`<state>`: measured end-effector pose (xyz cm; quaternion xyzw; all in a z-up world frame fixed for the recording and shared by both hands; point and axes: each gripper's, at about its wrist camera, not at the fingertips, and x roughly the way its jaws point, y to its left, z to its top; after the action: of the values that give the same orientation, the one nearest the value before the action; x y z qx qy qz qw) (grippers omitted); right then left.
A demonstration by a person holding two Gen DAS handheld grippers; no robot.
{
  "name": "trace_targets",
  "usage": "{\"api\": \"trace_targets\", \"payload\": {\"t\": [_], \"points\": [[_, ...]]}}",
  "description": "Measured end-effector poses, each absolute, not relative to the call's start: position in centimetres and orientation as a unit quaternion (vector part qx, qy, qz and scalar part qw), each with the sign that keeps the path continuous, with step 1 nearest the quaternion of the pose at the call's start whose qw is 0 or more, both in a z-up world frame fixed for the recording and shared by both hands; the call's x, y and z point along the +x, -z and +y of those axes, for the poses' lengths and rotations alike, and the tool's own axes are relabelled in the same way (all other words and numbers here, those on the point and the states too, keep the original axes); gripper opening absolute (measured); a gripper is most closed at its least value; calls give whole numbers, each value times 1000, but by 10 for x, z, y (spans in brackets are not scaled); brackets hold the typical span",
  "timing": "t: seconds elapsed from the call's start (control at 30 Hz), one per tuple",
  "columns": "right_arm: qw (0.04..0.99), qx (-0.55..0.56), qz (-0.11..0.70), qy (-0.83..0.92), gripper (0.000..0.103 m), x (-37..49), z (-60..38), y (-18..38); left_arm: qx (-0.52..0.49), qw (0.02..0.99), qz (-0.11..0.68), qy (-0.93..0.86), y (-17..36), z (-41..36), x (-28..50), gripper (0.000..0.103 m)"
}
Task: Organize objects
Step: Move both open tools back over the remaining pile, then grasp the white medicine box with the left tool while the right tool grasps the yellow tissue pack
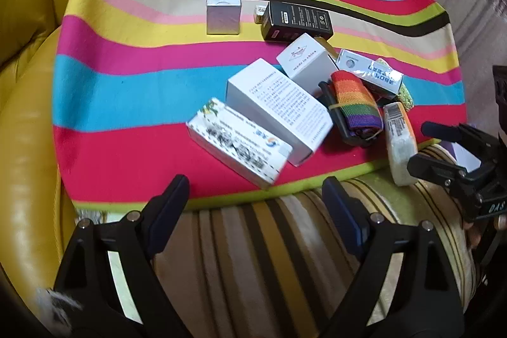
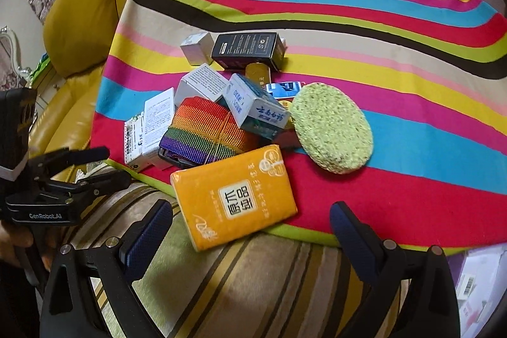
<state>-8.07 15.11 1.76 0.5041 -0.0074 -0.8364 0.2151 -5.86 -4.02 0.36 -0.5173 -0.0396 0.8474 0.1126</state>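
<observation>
Boxes and soft goods lie heaped on the striped cloth (image 2: 396,59) ahead of you, and neither of your grippers holds any of them. Your right gripper (image 2: 252,219) has its jaws spread wide, empty, hanging over the striped cushion (image 2: 253,284) at the cloth's near edge. Your left gripper (image 1: 255,190) is likewise wide and empty above that cushion; in the right view you see it at the cloth's near left corner.

Take the orange pack (image 2: 234,195) as your landmark: it sits just ahead of the right gripper, tilted, overhanging the cloth's near edge. Touching its far left side is the rainbow roll (image 2: 202,129), bound with a thin band. Behind the orange pack, resting on the roll, stands the blue-and-white box (image 2: 255,108). To the right of the pack, near but apart from it, lies the green sponge (image 2: 331,127), an oval pad flat on the cloth.

Left of the roll you have the long white box (image 1: 277,106) lying flat, and the printed box (image 1: 237,144) pressed along its near side, closest to the left gripper. Beyond the roll stands the small white box (image 1: 305,60). Farther still from the orange pack lies the black box (image 1: 296,21), and left of that, well apart, the silver box (image 1: 223,14) stands alone.

A yellow sofa (image 1: 28,103) borders the cloth on the left.
</observation>
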Motion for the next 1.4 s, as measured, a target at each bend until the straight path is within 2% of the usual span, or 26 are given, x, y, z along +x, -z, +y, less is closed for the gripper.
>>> {"api": "trace_targets", "payload": {"t": [0.37, 0.7, 0.77, 1.0, 1.4], "points": [[221, 515, 8, 828, 101, -94, 143, -9, -518, 136, 48, -843, 2, -40, -84, 89], [216, 536, 13, 816, 100, -105, 139, 5, -533, 167, 78, -826, 21, -33, -103, 90], [213, 538, 17, 815, 97, -105, 137, 7, -527, 169, 82, -829, 20, -33, -102, 82], [193, 531, 57, 823, 77, -99, 129, 8, -514, 149, 107, -838, 16, -25, -93, 82], [188, 502, 84, 840, 76, -73, 129, -4, -514, 20, 56, -856, -2, -33, -46, 82]]}}
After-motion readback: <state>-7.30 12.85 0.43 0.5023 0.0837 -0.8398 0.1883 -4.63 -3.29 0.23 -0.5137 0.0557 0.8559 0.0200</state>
